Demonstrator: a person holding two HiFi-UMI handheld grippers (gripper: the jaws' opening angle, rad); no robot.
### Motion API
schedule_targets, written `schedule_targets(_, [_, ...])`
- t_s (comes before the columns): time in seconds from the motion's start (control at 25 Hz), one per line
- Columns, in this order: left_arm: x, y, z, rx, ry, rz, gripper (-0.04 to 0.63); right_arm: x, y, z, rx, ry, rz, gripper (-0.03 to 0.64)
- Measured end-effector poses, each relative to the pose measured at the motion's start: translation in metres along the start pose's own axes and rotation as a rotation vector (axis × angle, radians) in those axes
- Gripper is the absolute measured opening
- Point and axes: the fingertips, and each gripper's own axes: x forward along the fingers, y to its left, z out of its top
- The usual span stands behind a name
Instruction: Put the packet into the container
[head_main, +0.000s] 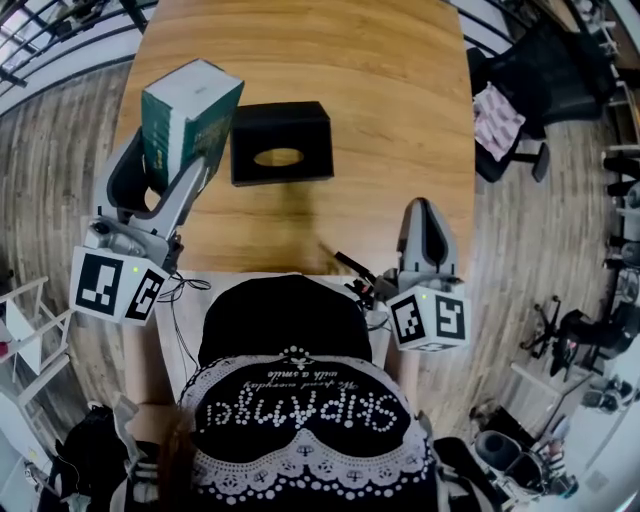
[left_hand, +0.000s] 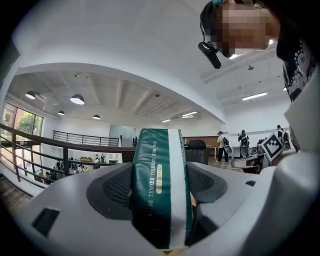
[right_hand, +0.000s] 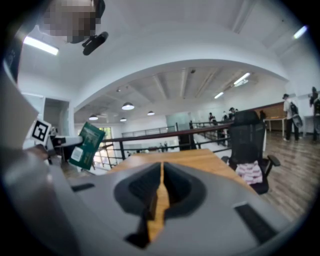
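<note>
A green and white packet (head_main: 188, 117) is lifted above the wooden table (head_main: 380, 120), clamped in my left gripper (head_main: 172, 170). In the left gripper view the packet (left_hand: 161, 187) stands upright between the two jaws, pointing up at the ceiling. A black box container (head_main: 281, 143) with an oval opening on top sits on the table just right of the packet. My right gripper (head_main: 424, 232) rests at the table's near right edge, shut with nothing in it. The right gripper view shows its jaws closed together (right_hand: 160, 192) and the packet (right_hand: 87, 145) off to the left.
A black office chair (head_main: 520, 100) with a pink cloth on it stands off the table's right side. A black cable (head_main: 350, 270) lies at the near table edge by my body. White furniture (head_main: 20, 330) stands on the floor at left.
</note>
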Motion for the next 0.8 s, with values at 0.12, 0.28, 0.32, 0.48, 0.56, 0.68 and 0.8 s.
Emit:
schedule_targets(0.12, [0.007, -0.002, 0.006, 0.029, 0.001, -0.017, 0.351, -0.002, -0.001, -0.001, 0.007, 0.0, -0.005, 0.039])
schedule_targets(0.28, [0.014, -0.003, 0.01, 0.052, 0.005, -0.04, 0.351, -0.007, -0.002, -0.001, 0.015, 0.002, -0.014, 0.039])
schedule_targets(0.32, [0.016, -0.003, 0.01, 0.054, 0.007, -0.047, 0.351, -0.008, -0.002, -0.002, 0.016, 0.001, -0.018, 0.038])
schedule_targets(0.48, [0.03, -0.007, 0.007, 0.062, 0.015, -0.08, 0.351, -0.01, -0.008, -0.005, 0.02, 0.003, -0.03, 0.039])
schedule_targets(0.56, [0.041, -0.01, 0.003, 0.071, 0.023, -0.101, 0.351, -0.009, -0.013, -0.008, 0.023, 0.008, -0.036, 0.04])
schedule_targets(0.68, [0.055, -0.015, -0.006, 0.077, 0.038, -0.13, 0.351, -0.009, -0.02, -0.015, 0.03, 0.02, -0.045, 0.04])
schedule_targets(0.8, [0.066, -0.018, -0.016, 0.08, 0.062, -0.157, 0.351, -0.008, -0.022, -0.023, 0.047, 0.037, -0.054, 0.039])
